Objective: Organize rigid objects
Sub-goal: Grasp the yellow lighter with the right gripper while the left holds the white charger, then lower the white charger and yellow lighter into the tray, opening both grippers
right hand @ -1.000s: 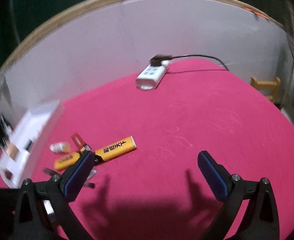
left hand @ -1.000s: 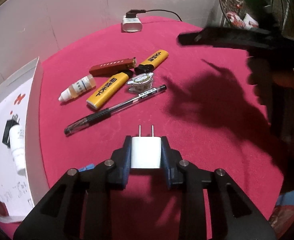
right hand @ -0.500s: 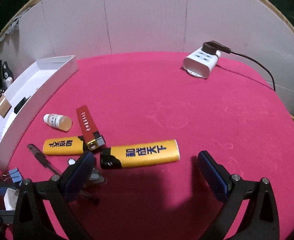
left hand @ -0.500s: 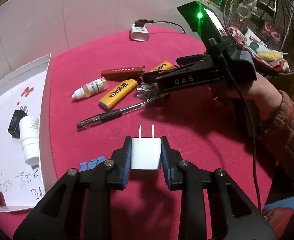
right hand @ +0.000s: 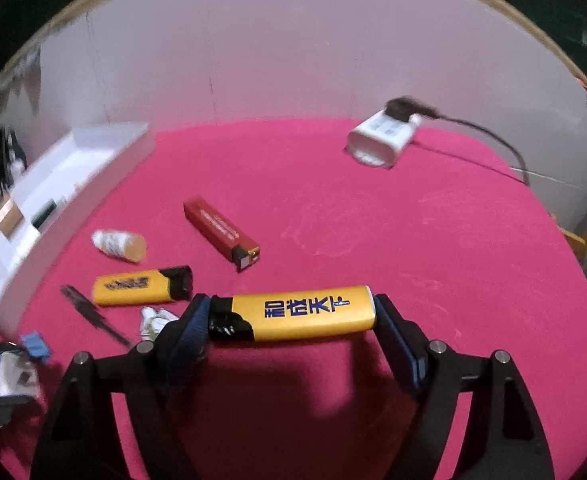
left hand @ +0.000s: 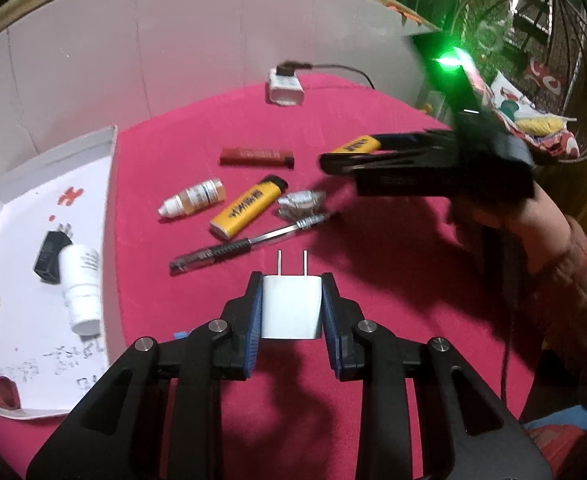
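My left gripper [left hand: 291, 279] is shut on a white two-prong charger plug [left hand: 291, 308], held above the red tablecloth with the prongs pointing away. My right gripper [right hand: 291, 304] has its jaws closing, and a yellow lighter [right hand: 301, 312] lies endwise between them with both pads against its ends. In the left wrist view the same lighter [left hand: 355, 146] shows at the right gripper's tips. Loose on the cloth lie a second yellow lighter [left hand: 249, 208], a red lighter [left hand: 255, 156], a small dropper bottle [left hand: 193, 198], a black pen [left hand: 245, 246] and a small silvery charm [left hand: 299, 202].
A white box [left hand: 109, 200] on the left holds a black plug, a white bottle and a tape roll. A white power strip [right hand: 381, 140] with a black cable sits at the back by the white wall. A blue clip [right hand: 33, 346] lies near the box. A wire basket stands at the far right.
The right gripper came in over the lighters and narrowed its jaws onto the ends of one yellow lighter, which now sits apart from the red lighter. The left gripper keeps the charger and rose a little.
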{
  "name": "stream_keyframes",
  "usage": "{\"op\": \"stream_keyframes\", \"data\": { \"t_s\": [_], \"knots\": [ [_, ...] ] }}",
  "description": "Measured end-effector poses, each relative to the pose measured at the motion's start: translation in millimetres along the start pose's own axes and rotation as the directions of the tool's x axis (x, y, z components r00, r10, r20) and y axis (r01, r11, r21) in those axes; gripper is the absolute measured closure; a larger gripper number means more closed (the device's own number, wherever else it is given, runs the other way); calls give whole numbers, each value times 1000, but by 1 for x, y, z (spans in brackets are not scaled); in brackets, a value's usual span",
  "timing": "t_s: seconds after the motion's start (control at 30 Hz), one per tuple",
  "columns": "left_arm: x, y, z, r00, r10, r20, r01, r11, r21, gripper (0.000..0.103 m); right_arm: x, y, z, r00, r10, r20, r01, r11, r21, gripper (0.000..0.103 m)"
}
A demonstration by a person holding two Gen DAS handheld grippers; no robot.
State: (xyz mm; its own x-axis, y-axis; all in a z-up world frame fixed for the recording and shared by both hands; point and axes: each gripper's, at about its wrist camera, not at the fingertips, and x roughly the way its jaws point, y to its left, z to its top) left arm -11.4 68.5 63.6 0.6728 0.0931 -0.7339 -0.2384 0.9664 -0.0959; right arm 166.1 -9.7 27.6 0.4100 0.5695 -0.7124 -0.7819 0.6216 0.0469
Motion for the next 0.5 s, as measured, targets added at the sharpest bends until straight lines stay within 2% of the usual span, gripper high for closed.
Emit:
{"op": "stream_keyframes", "data": {
  "t_s": [0.13,0.23,0.5],
  "knots": [
    [-17,3,7,998,28,54,-27,1000,-12,77,-47,6,1,992,30,124,-36,998,51,22],
    [-29,8,10,995,49,85,-47,999,-21,76,-72,13,5,981,52,187,-65,996,62,22],
    [-59,32,10,984,99,148,-85,992,-95,76,-111,39,22,955,103,278,-112,994,17,22]
  ]
}}
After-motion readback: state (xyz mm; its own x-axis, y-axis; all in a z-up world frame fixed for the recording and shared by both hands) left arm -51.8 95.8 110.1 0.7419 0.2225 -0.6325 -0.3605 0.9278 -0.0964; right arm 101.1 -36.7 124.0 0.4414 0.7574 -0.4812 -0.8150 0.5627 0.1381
